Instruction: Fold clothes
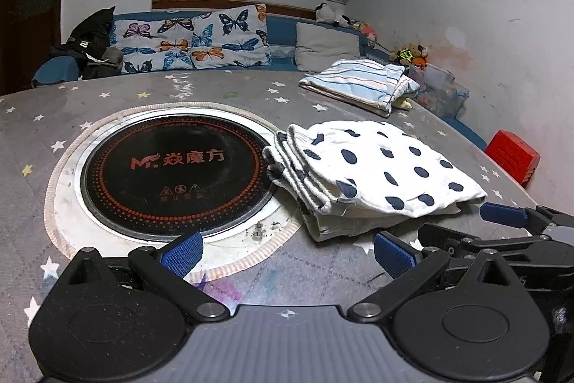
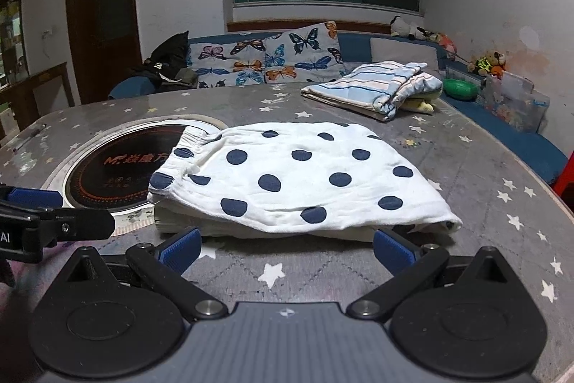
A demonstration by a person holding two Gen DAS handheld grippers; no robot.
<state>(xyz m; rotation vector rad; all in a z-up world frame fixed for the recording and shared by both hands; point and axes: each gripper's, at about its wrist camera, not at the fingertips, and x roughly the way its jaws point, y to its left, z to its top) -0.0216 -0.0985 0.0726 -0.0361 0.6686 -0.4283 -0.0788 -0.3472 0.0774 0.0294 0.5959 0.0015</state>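
Observation:
A white garment with dark blue dots [image 1: 373,171] lies folded on the grey star-print table [image 1: 215,88], partly over the round cooktop's rim. It fills the middle of the right wrist view [image 2: 297,178]. My left gripper [image 1: 287,253] is open and empty, low over the table just left of and in front of the garment. My right gripper [image 2: 287,250] is open and empty, right at the garment's near edge. The right gripper also shows at the right edge of the left wrist view [image 1: 509,221]. The left gripper shows at the left edge of the right wrist view [image 2: 43,214].
A round black induction cooktop [image 1: 175,171] is set into the table. A folded striped garment [image 1: 362,85] lies at the far right of the table. Behind are a blue sofa with butterfly cushions [image 1: 190,42], a clear storage box [image 1: 441,92] and a red stool [image 1: 513,157].

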